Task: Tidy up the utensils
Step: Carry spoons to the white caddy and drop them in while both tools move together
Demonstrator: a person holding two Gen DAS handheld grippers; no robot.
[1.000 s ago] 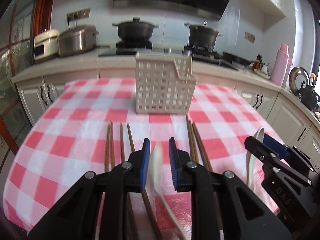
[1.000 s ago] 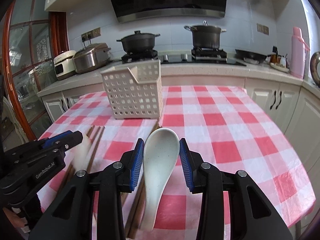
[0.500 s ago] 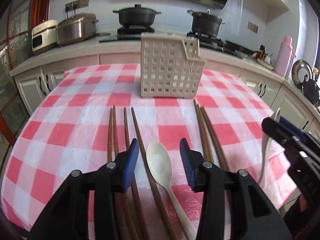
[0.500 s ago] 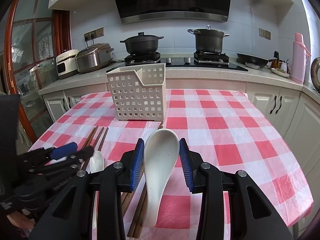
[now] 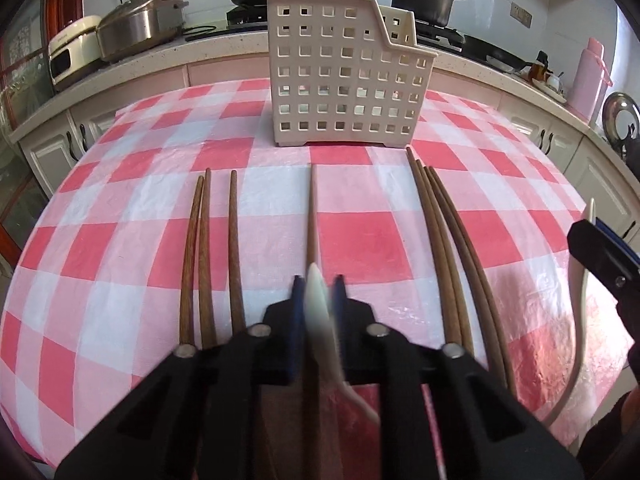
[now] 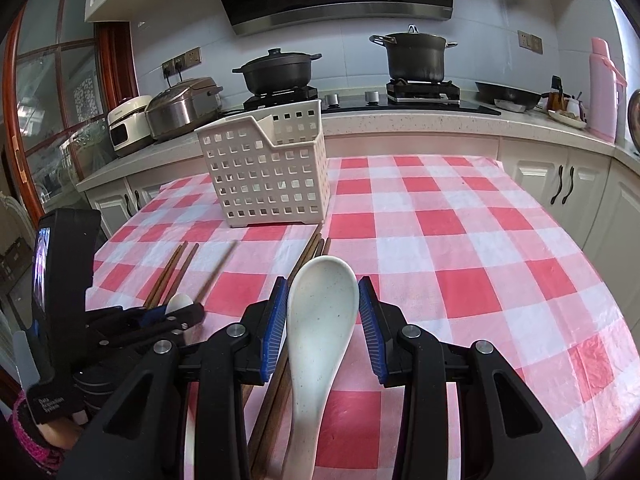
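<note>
The right half of the checked tablecloth (image 6: 460, 248) lies bare, from 12 o'clock round to 4 o'clock of the right gripper (image 6: 323, 320), out to the cloth's far and right edges. The cream slotted basket (image 5: 348, 76) stands upright at 12 o'clock of the left gripper (image 5: 317, 304), with a bare strip of cloth between its base and the chopstick tips. Three wooden chopsticks (image 5: 204, 248) lie at 10 o'clock of the left gripper, one single chopstick (image 5: 312, 216) runs straight ahead at 12 o'clock, and a tight bundle of darker chopsticks (image 5: 448, 248) lies at 2 o'clock, all pointing toward the basket.

The left gripper's jaws have just been closing and now pinch a small white spoon (image 5: 318, 312), turned on edge and blurred, its handle trailing back toward 5 o'clock. The right gripper's blue pads clamp the neck of a large white spoon (image 6: 322, 312), glazed, faintly speckled, bowl upward and forward, raised over the darker chopsticks and the cloth. In the right wrist view the left gripper sits at 9 o'clock, low over the cloth near its near-left edge.
</note>
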